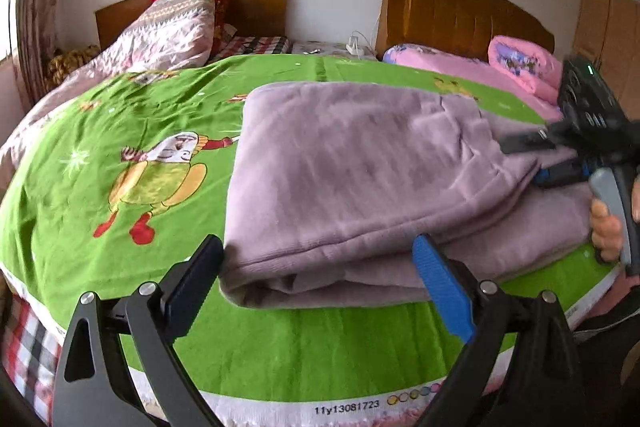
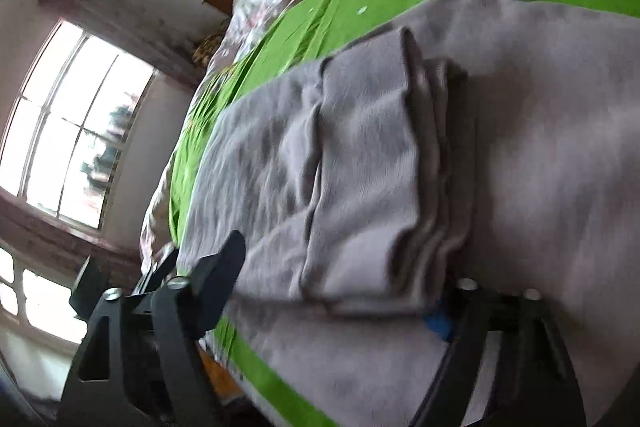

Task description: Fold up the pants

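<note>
The lilac fleece pants [image 1: 352,179] lie folded in layers on the green cartoon bedsheet [image 1: 120,155]. My left gripper [image 1: 320,263] is open, its fingers straddling the near folded edge without closing on it. My right gripper [image 1: 524,159] shows in the left wrist view at the right, its fingers spread around the upper flap of the pants. In the right wrist view the gripper [image 2: 340,279] is tilted and open, with a folded flap of the pants [image 2: 360,167] lying between the fingers; the blue finger [image 2: 438,323] is mostly hidden under cloth.
A patterned quilt and red pillow [image 1: 172,27] lie at the head of the bed on the left. Pink bedding [image 1: 520,63] lies on the second bed at right. A window [image 2: 68,131] is at the left. The bed's front edge is near.
</note>
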Demonstrator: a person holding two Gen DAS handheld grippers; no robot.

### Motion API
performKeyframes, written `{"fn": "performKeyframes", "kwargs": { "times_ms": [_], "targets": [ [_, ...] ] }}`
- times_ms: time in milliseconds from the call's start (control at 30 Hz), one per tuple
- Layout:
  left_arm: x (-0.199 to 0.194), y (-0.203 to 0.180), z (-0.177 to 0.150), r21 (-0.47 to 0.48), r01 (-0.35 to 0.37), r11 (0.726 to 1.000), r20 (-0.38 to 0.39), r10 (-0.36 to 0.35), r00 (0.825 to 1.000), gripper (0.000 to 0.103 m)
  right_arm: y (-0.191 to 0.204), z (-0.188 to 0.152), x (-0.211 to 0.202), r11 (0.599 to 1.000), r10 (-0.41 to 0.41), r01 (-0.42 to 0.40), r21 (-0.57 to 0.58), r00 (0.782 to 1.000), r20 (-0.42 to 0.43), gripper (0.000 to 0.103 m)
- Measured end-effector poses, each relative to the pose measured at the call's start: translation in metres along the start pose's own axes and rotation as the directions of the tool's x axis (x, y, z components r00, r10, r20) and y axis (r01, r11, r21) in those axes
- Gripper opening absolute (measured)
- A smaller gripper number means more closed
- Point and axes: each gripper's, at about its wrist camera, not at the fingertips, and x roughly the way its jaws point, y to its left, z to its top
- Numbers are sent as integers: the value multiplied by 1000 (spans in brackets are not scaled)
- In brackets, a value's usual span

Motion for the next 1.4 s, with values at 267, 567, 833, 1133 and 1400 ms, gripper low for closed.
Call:
{"fn": "performKeyframes", "kwargs": {
  "times_ms": [267, 567, 833, 1133, 1400],
  "targets": [
    [3, -4, -2, 44, -67, 997, -23, 68, 997, 96, 43, 13, -28, 995, 10, 4, -98, 989, 149, 17],
    [26, -4, 27, 24, -175, 984, -23, 176, 984, 96, 139, 55, -79, 947, 182, -86, -311, 939, 293, 15],
    [18, 49, 12, -90, -223, 971, -48, 220, 974, 101, 55, 20, -104, 987, 25, 31, -160, 941, 336, 14],
    [33, 50, 9, -102, -188, 977, -105, 177, 979, 102, -19, -19, -67, 998, -63, 67, -12, 974, 218, 14],
    [28, 68, 1, -300, -111, 947, -65, 96, 993, 102, -3, -24, -76, 997, -18, 36, -71, 970, 242, 14]
  ]
}}
